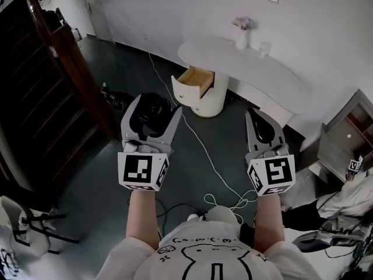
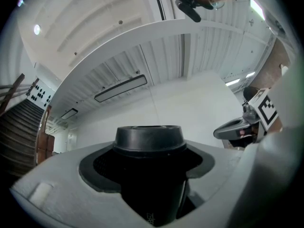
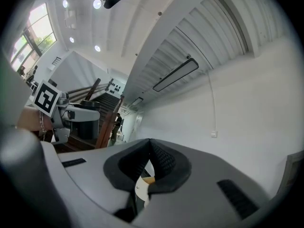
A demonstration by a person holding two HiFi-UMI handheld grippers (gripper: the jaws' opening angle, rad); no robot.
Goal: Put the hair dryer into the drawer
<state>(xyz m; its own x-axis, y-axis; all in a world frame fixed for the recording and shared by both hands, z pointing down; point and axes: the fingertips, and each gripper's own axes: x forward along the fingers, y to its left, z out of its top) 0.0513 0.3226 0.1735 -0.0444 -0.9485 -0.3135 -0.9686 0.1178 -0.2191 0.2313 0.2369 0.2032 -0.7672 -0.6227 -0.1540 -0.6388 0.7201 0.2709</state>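
Head view: your left tongs (image 1: 155,106) pinch hair dryer (image 1: 150,112), barrel upright between pads, likely a carrying hold. Drawer (image 1: 197,79) stands open under tabletop (image 1: 224,56), well apart from dryer, ready to receive. Your right tongs (image 1: 261,123): pressed together, empty, held aside.

One hair dryer (image 1: 150,109), one open drawer (image 1: 197,80), one vase (image 1: 241,39), one glass (image 1: 264,48).

I see a home-like room. A curved white worktop (image 1: 280,74) runs along a white wall (image 1: 192,4), with a vase of flowers (image 1: 241,38) and a glass (image 1: 264,49) near its back edge. Below it a round cabinet (image 1: 213,101) has an open wooden drawer (image 1: 197,80). A dark wooden staircase (image 1: 41,98) rises on the left, and cables (image 1: 201,147) trail over the dark floor (image 1: 116,57).
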